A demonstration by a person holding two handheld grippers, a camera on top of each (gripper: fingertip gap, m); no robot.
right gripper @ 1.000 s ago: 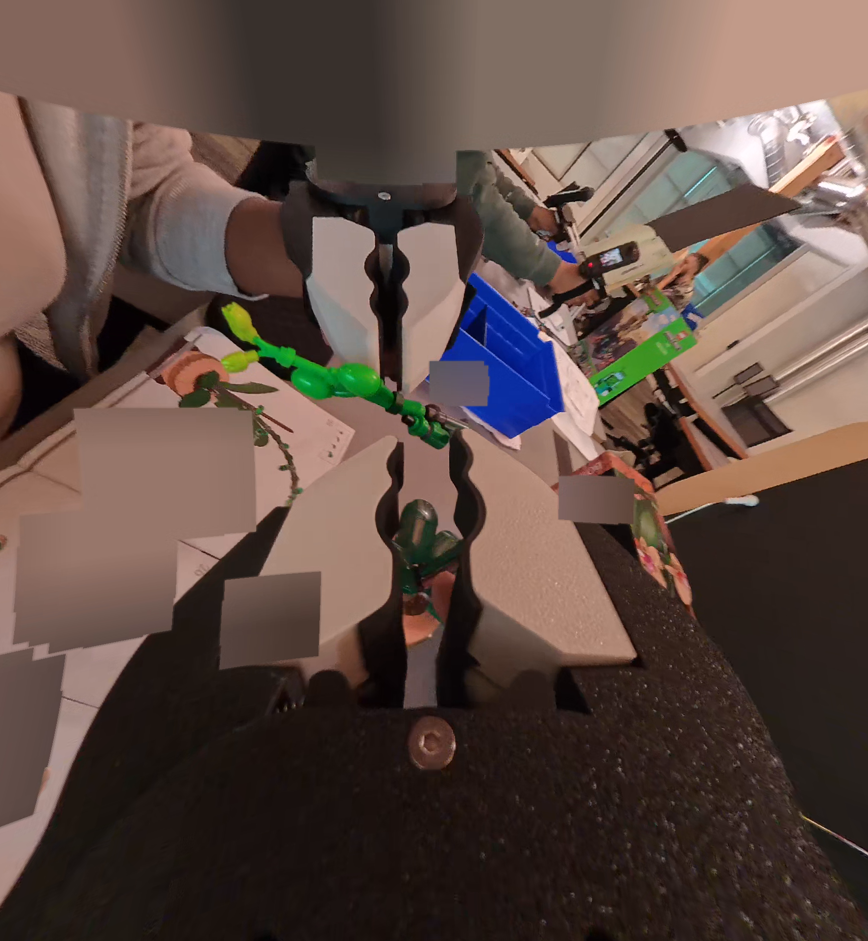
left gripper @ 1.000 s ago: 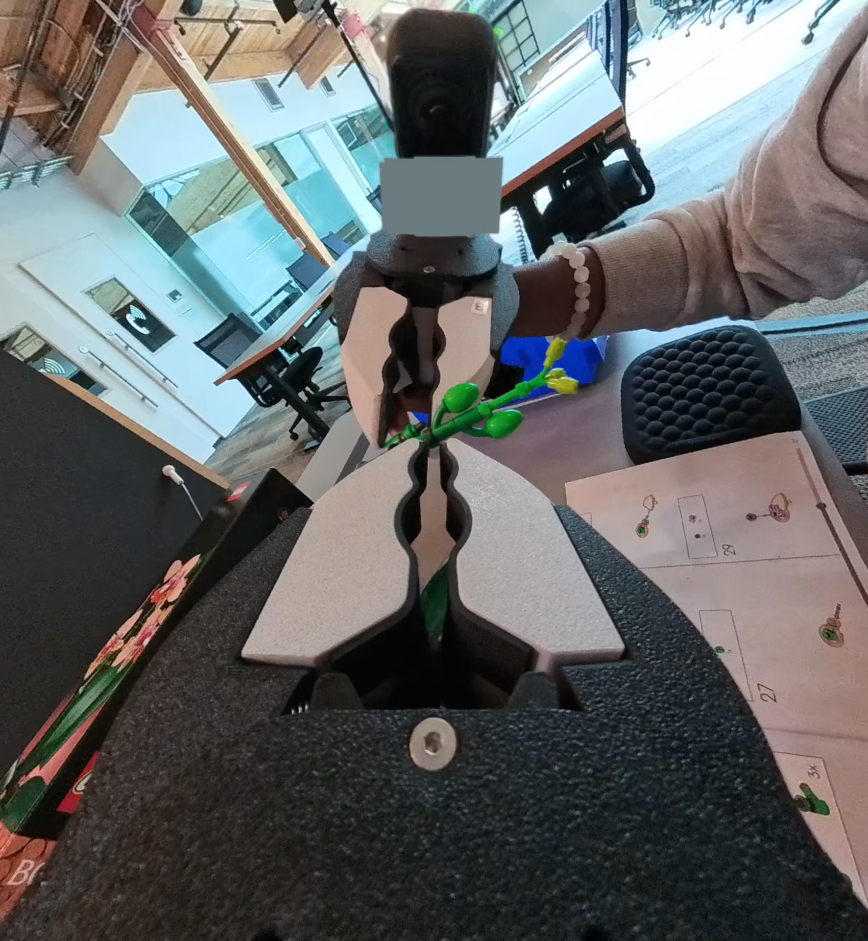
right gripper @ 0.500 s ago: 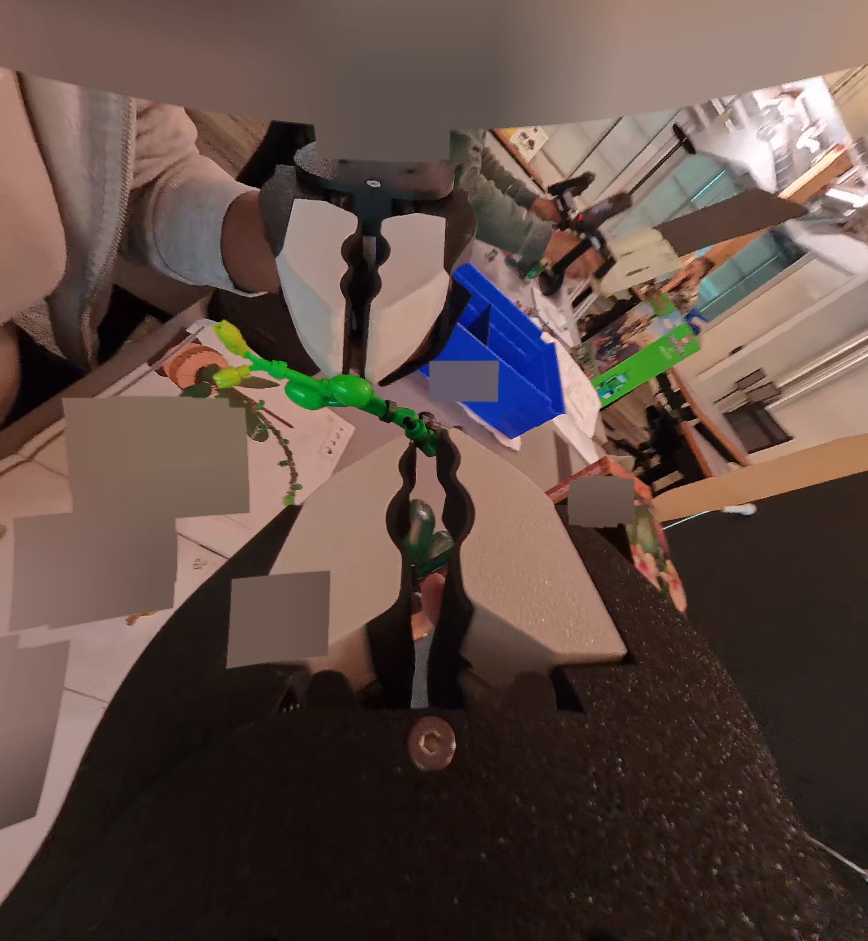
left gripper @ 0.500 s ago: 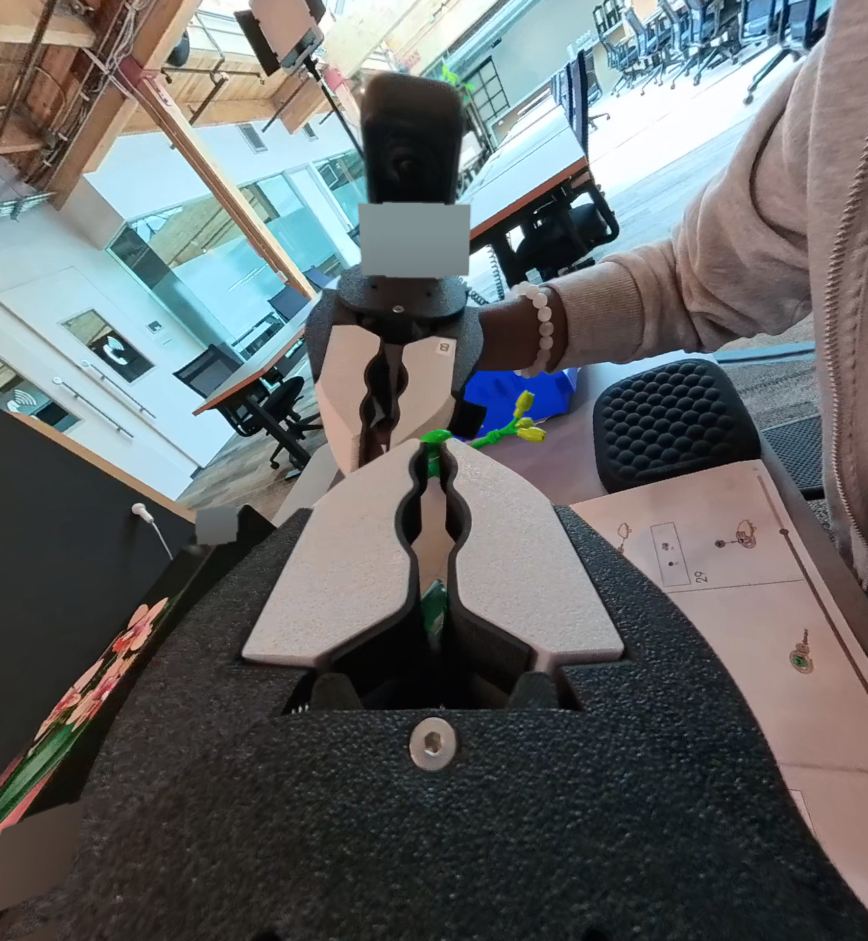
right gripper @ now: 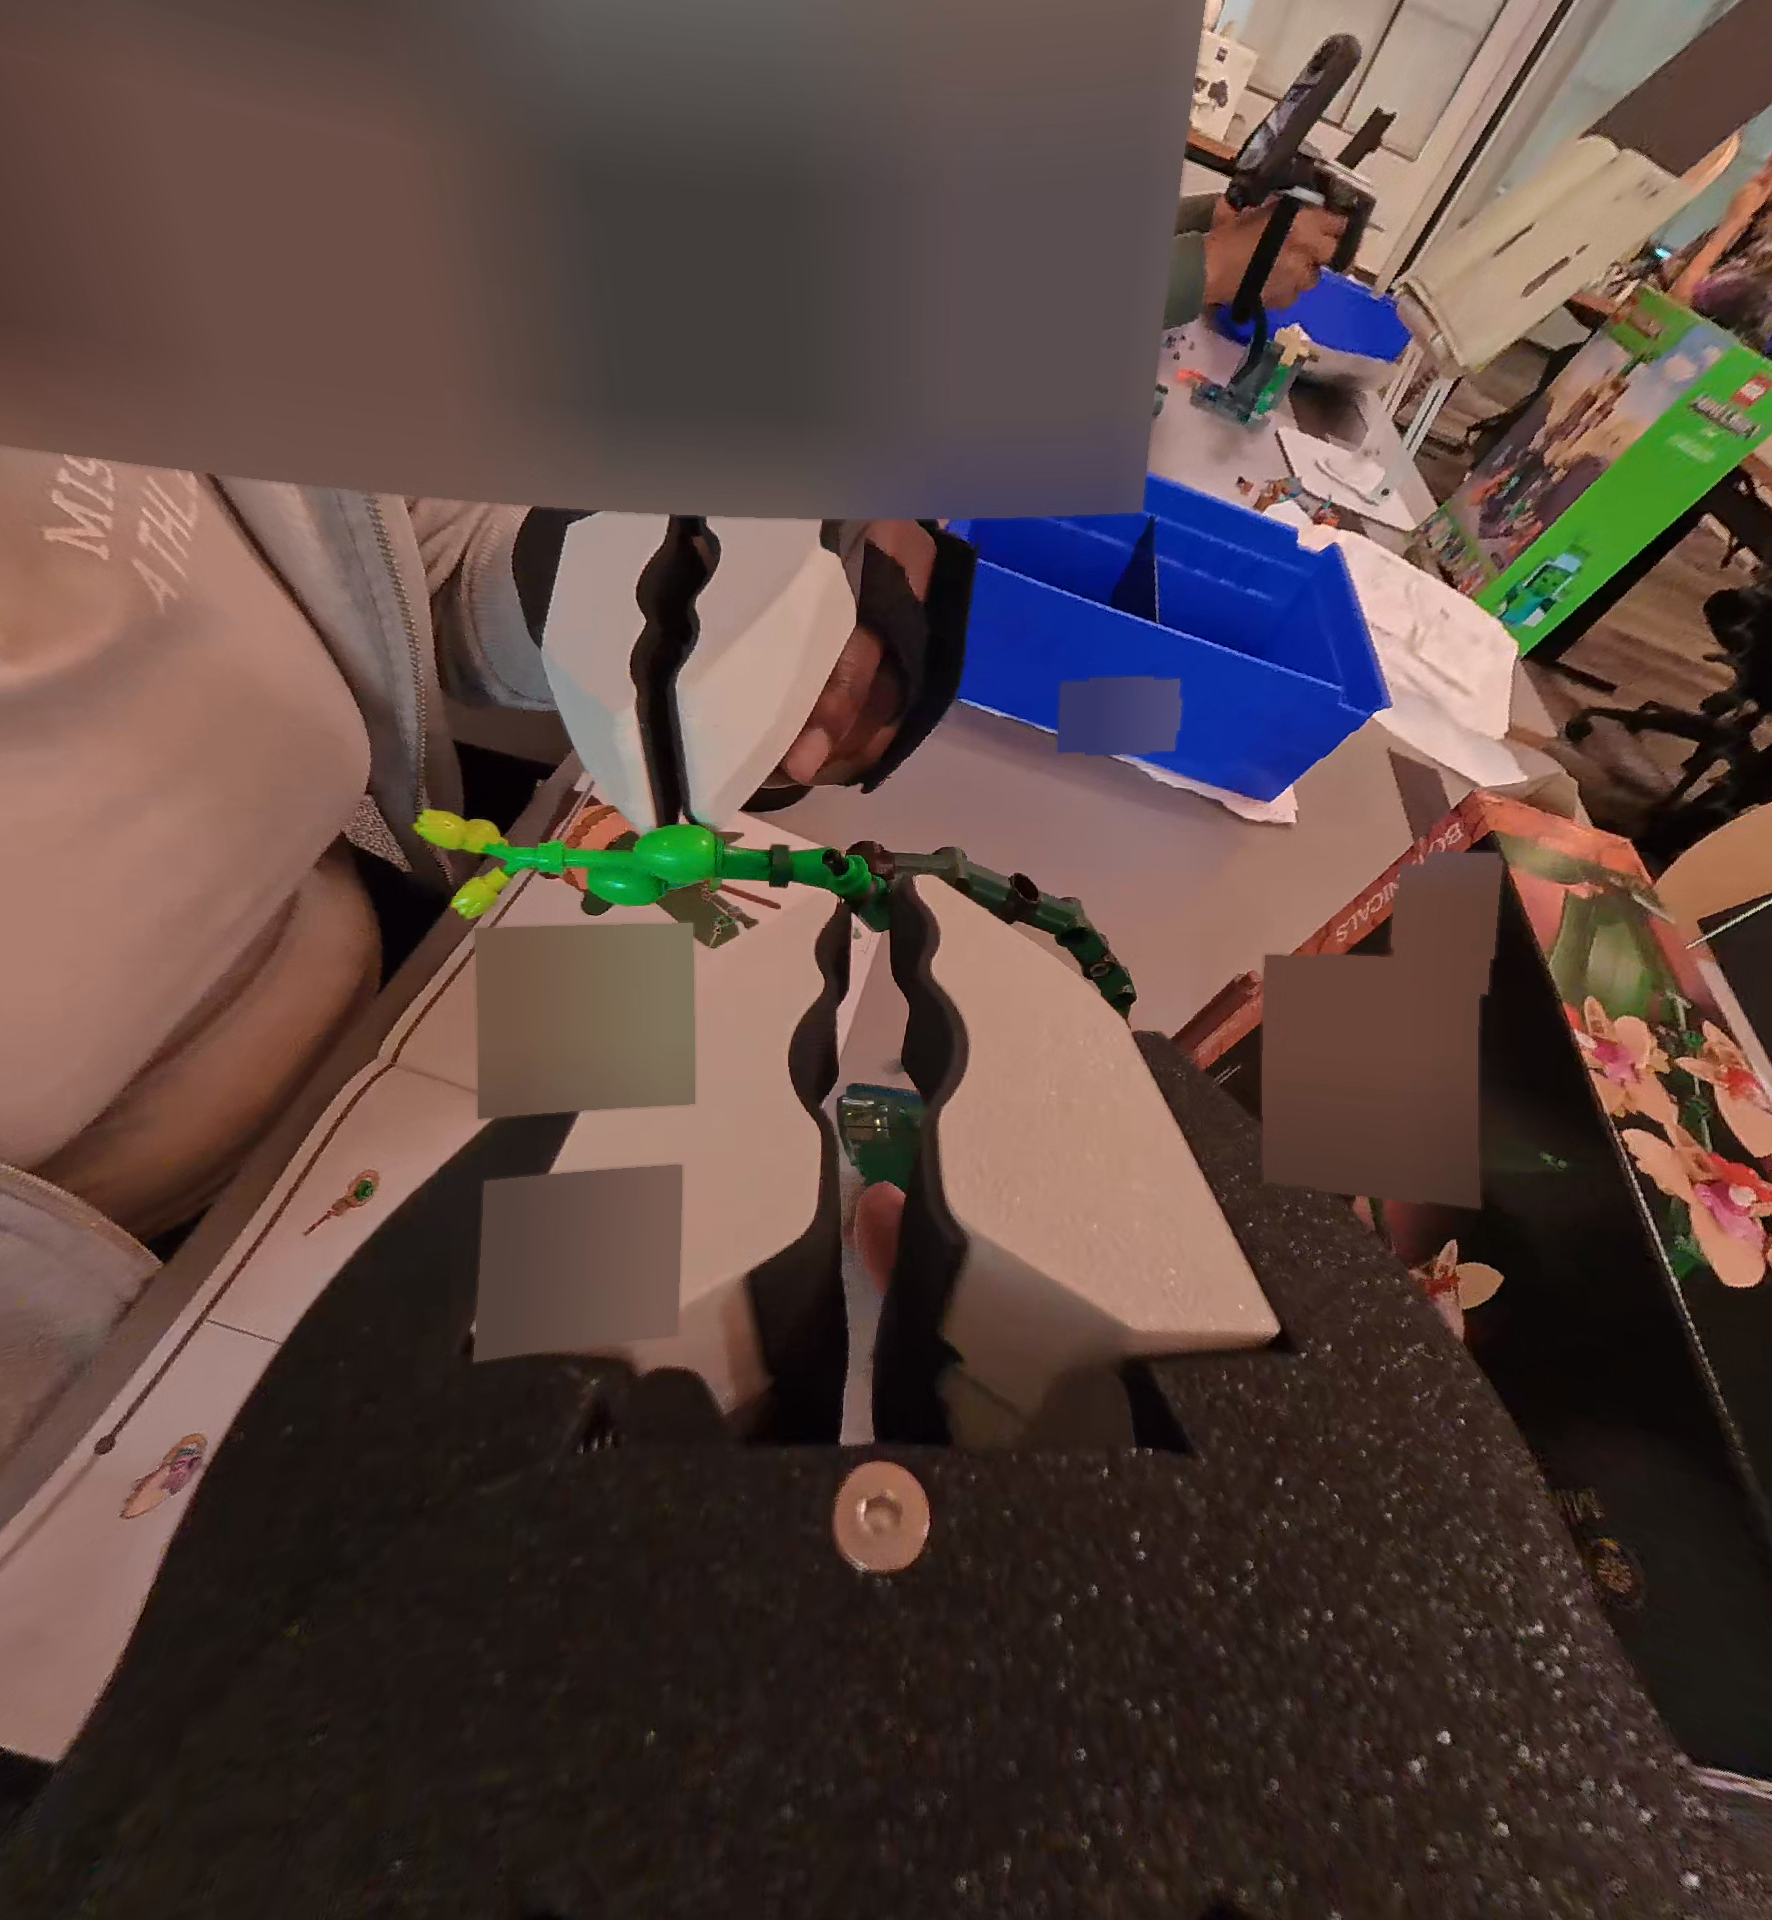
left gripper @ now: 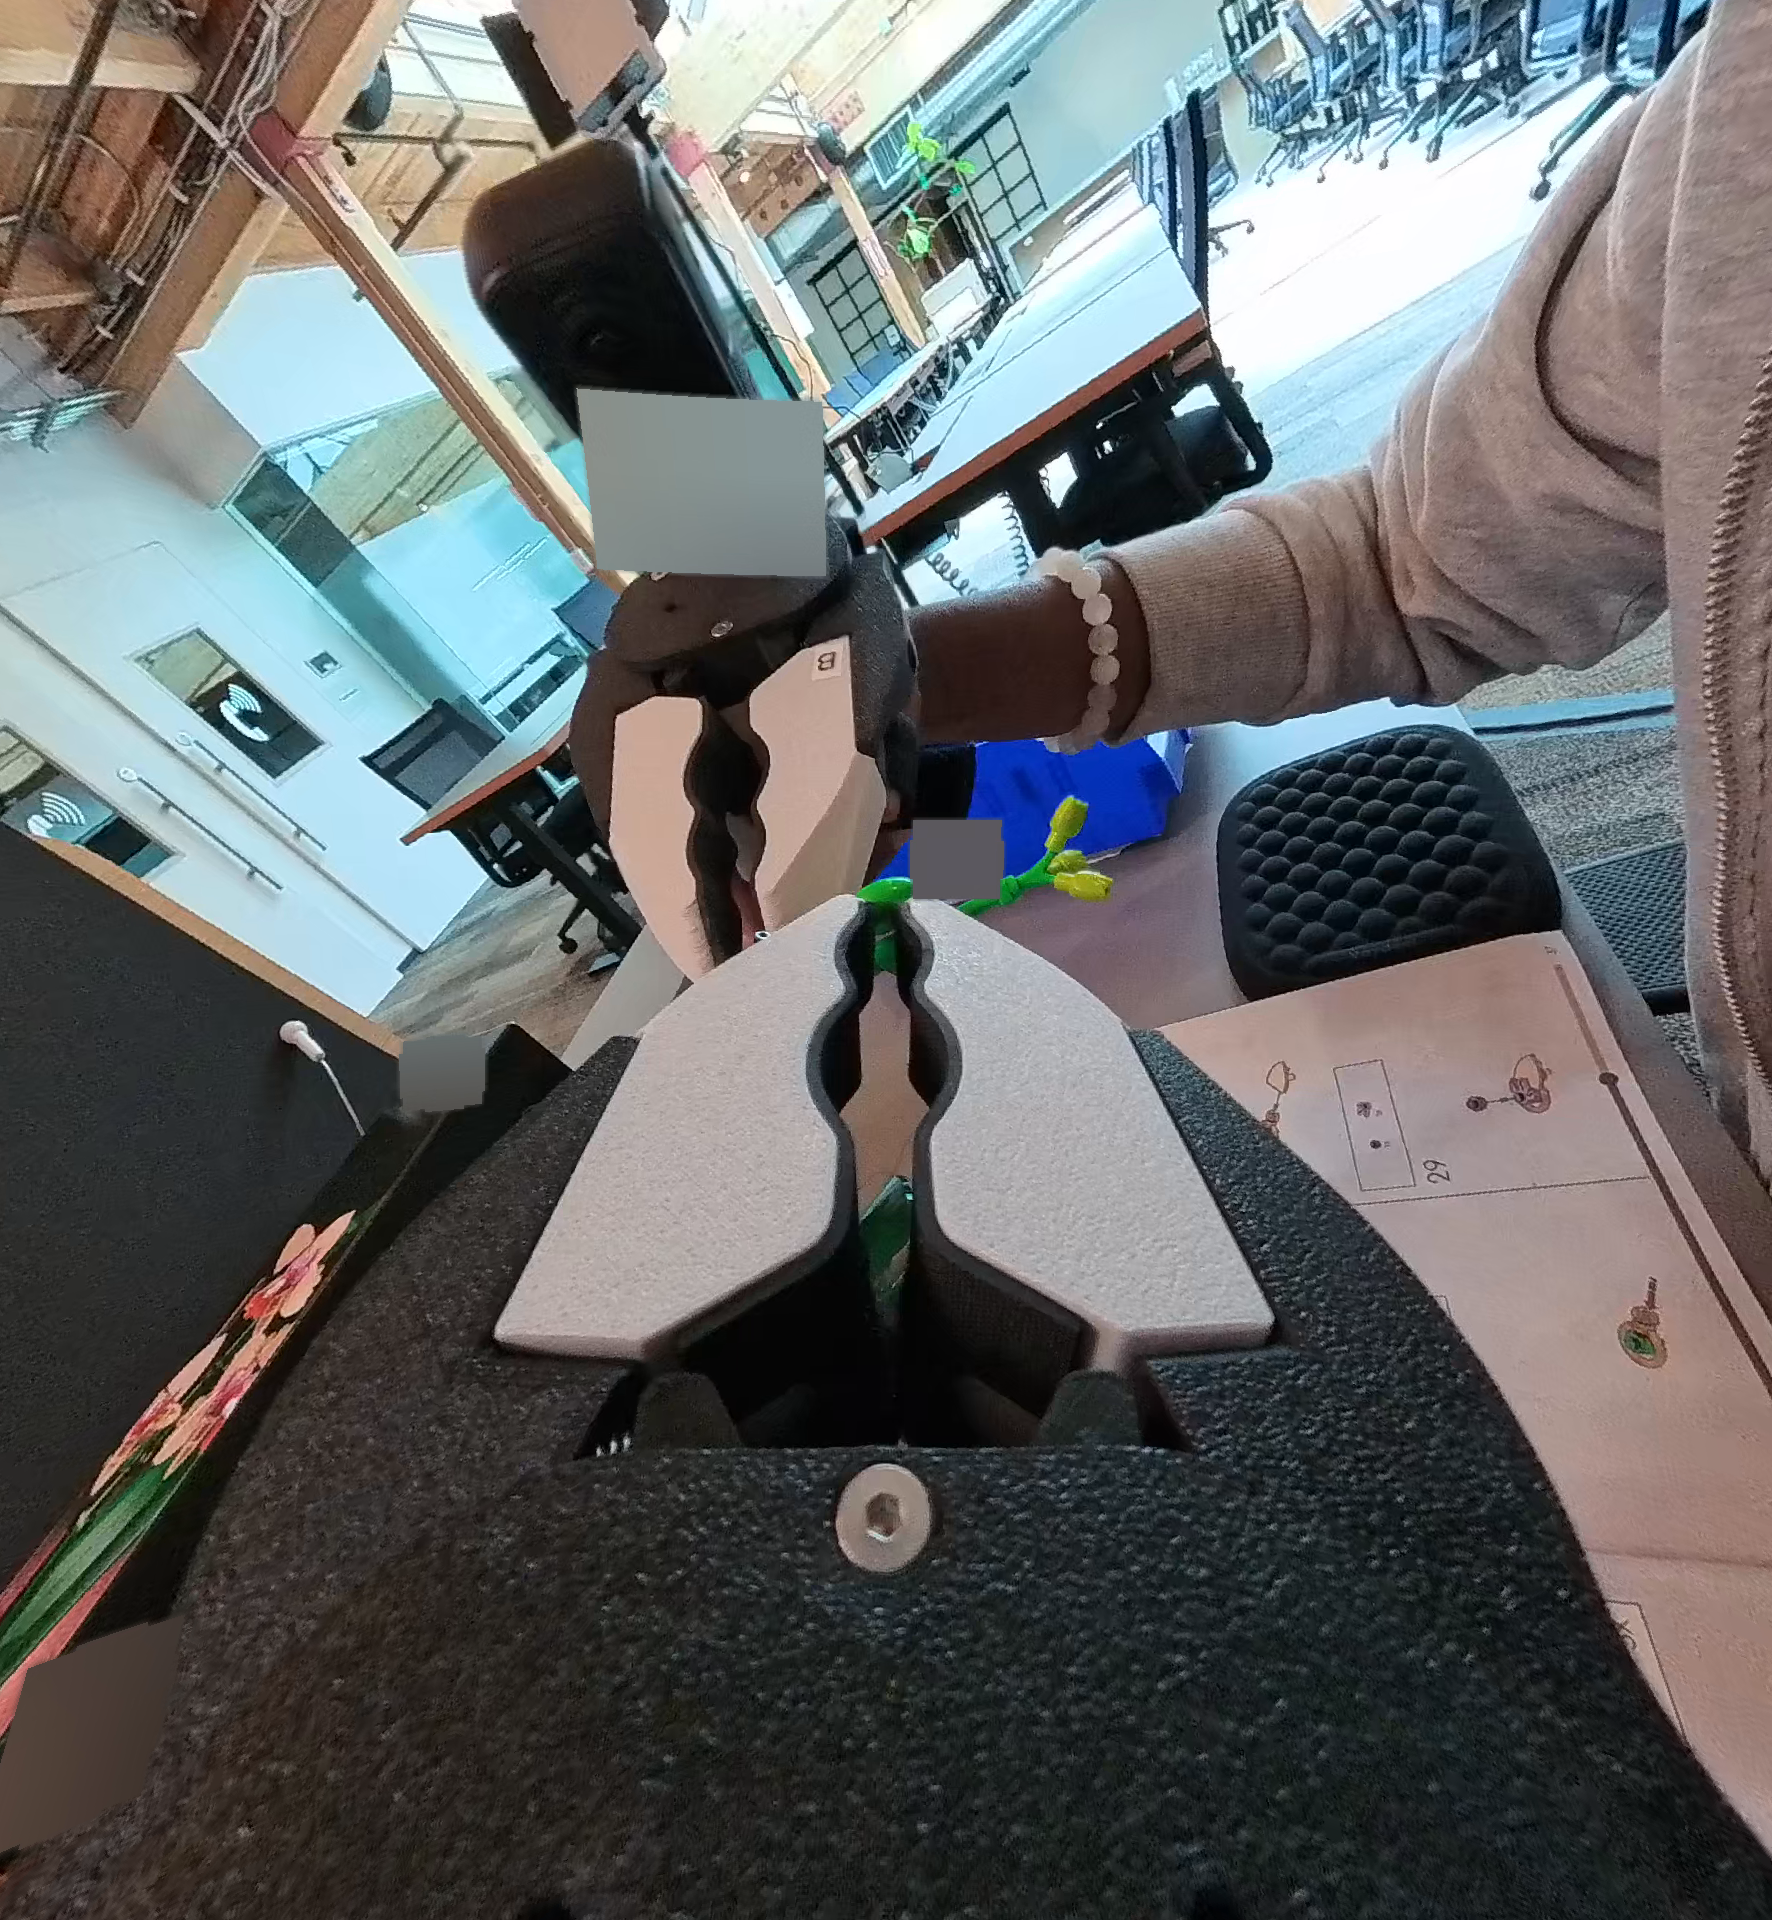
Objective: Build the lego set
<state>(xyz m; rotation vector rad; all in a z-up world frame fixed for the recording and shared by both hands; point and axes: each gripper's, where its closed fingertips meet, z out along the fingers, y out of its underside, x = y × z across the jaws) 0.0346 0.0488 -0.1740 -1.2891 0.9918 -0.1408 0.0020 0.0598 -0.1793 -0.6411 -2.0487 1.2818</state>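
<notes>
A bright green Lego stem point(right gripper: 669, 854) with yellow-green buds point(right gripper: 456, 831) is joined to a curved dark green stem point(right gripper: 1048, 914). Both are held in the air between the two grippers. In the right wrist view my right gripper point(right gripper: 866, 899) is shut on the stem where the bright and dark parts meet. My left gripper point(right gripper: 669, 816) faces it and pinches the bright green bulb part. In the left wrist view my left gripper point(left gripper: 884, 914) is shut on the green stem. The buds point(left gripper: 1079, 883) stick out to the right, and the right gripper point(left gripper: 721, 925) is close behind on the left.
An open instruction booklet point(left gripper: 1484, 1195) lies on the table to the right in the left wrist view. A black dimpled pad point(left gripper: 1381, 852) lies beyond it. A blue bin point(right gripper: 1173, 644) stands behind the grippers. The set's flower-printed box point(right gripper: 1640, 1039) stands at the right. The grippers are tip to tip, or close to it.
The two grippers have drawn closer and turned. The stem now lies nearly level, and its dark green part has come into the right wrist view. Both grips are unchanged.
</notes>
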